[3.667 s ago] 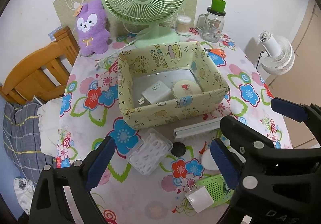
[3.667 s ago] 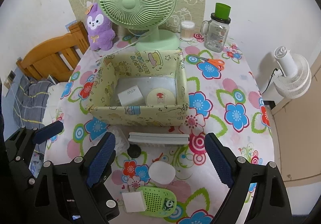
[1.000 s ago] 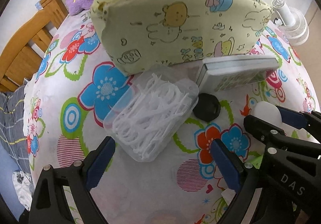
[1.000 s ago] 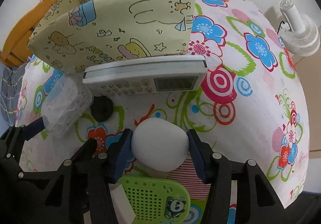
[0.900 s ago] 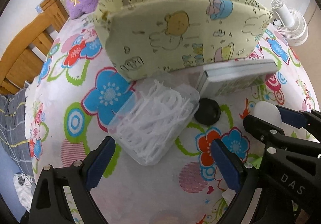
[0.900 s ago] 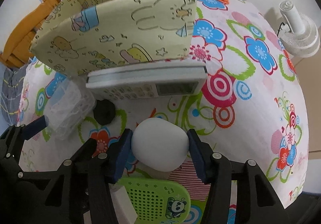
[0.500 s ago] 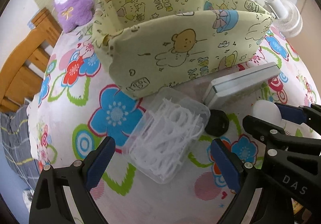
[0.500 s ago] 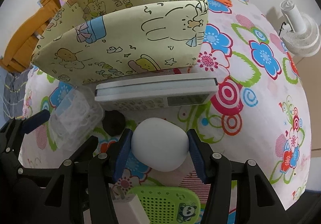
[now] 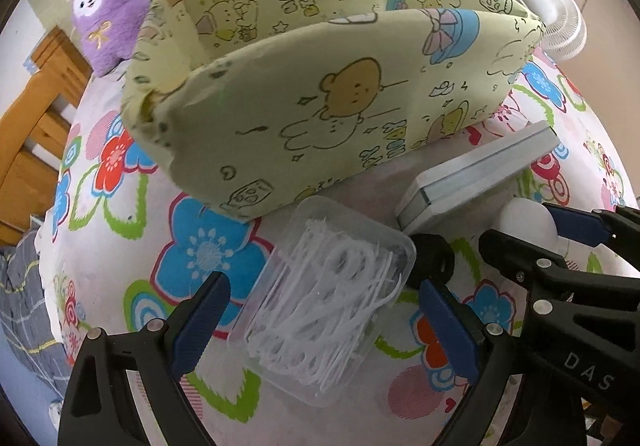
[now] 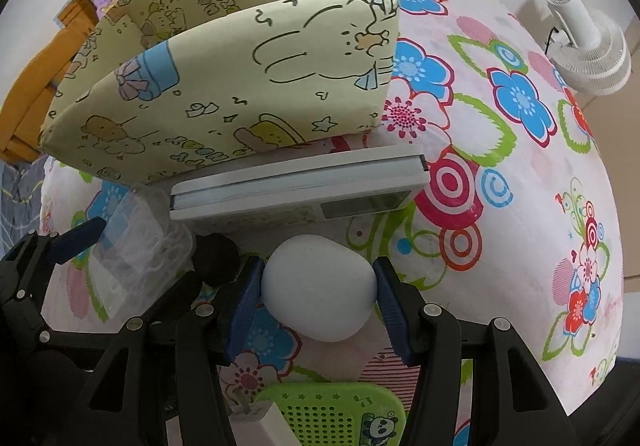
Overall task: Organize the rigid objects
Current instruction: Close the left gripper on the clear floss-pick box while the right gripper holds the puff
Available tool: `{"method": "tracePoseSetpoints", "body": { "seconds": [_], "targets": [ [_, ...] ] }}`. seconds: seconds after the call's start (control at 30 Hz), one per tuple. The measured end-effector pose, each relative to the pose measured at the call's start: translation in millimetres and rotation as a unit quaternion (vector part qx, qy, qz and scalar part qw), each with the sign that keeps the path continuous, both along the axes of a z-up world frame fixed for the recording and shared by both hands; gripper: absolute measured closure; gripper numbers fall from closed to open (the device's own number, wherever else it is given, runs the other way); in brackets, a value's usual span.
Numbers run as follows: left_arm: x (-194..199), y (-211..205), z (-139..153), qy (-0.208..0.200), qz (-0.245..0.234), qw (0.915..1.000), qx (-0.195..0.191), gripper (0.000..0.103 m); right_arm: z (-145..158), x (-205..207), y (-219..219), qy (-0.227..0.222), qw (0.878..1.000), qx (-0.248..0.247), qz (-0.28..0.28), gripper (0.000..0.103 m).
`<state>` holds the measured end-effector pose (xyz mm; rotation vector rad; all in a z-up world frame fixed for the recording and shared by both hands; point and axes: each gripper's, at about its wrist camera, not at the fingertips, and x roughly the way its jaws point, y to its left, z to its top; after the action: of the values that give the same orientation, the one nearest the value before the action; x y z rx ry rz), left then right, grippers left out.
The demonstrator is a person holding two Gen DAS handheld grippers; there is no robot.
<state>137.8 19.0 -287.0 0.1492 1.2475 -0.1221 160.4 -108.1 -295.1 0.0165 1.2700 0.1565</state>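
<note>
Yellow-green printed fabric bin (image 9: 320, 94), largest item: soft-walled, likely sags if taken by the rim; sits at table centre, behind the loose pieces

White slab-shaped device (image 10: 296, 186): stiff, flat; best taken across its short edges; lies just in front of the bin

Clear floss-pick box (image 9: 328, 310): light, slick plastic, thin walls probably flex; take across the narrow sides; sits between the wide-open fingers of the left gripper (image 9: 324, 322), untouched

White egg-shaped object (image 10: 320, 288): smooth, rounded, apt to slip; pinched at its widest by the right gripper (image 10: 318, 288)

Flowered tablecloth (image 10: 500, 206), round table, white wall behind
</note>
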Motion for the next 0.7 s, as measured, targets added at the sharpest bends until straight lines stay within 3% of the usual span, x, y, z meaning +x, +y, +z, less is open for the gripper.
{"method": "tracePoseSetpoints", "body": {
  "seconds": [0.23, 0.4, 0.7],
  "targets": [
    [0.5, -6.6, 1.8, 0.009, -0.009, 0.9999, 0.002, 0.018, -3.3, 2.8, -2.3, 0.005, 1.000, -0.002, -0.004, 0.044],
    [-8.4, -12.9, 5.3, 0.010, 0.001, 0.9999, 0.008, 0.032, -1.4, -3.0, 4.7, 0.004, 1.000, -0.003, 0.002, 0.044],
    [-22.9, -16.7, 12.5, 0.003, 0.038, 0.9993, -0.001, 0.036, 6.7, -14.1, 5.9, -0.002, 1.000, -0.005, 0.020, 0.044]
  ]
}}
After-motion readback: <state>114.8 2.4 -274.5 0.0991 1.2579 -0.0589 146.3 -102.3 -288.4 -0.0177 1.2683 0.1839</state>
